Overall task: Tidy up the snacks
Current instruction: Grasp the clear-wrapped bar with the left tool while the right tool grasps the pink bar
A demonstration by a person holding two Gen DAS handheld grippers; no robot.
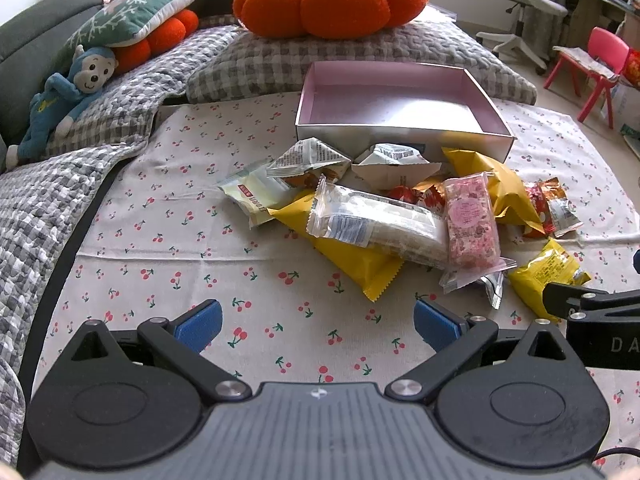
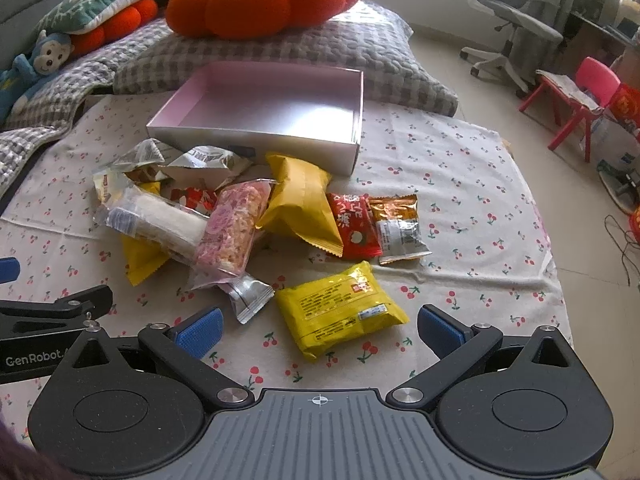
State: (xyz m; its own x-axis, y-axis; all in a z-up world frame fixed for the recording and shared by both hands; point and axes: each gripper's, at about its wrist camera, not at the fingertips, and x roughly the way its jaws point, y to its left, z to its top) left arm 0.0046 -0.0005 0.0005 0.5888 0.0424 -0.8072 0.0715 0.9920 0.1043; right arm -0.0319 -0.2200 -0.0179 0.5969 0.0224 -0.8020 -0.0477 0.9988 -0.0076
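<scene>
Bedsheet (image 2: 460, 184) with small cherries is under everything, and on it stands the pink box (image 2: 356, 120), open and with nothing inside. So I judge the work is not yet begun: every snack is outside, in a loose heap just in front of the box. The long clear packet (image 1: 380, 220) lies on top of a yellow bag (image 1: 360, 264), and the pink bar (image 1: 472, 224) leans beside it. The second yellow bag (image 2: 300, 200), the red packet (image 2: 352, 224) and the orange one (image 2: 396, 220) lie to the right of the heap. One small yellow packet (image 2: 340, 312) lies apart, nearest to me.

My right gripper (image 2: 318, 330) is spread wide and holds nothing; the small yellow packet sits just ahead, between its fingers. My left gripper (image 1: 318, 324) is also wide and empty, over bare sheet.
</scene>
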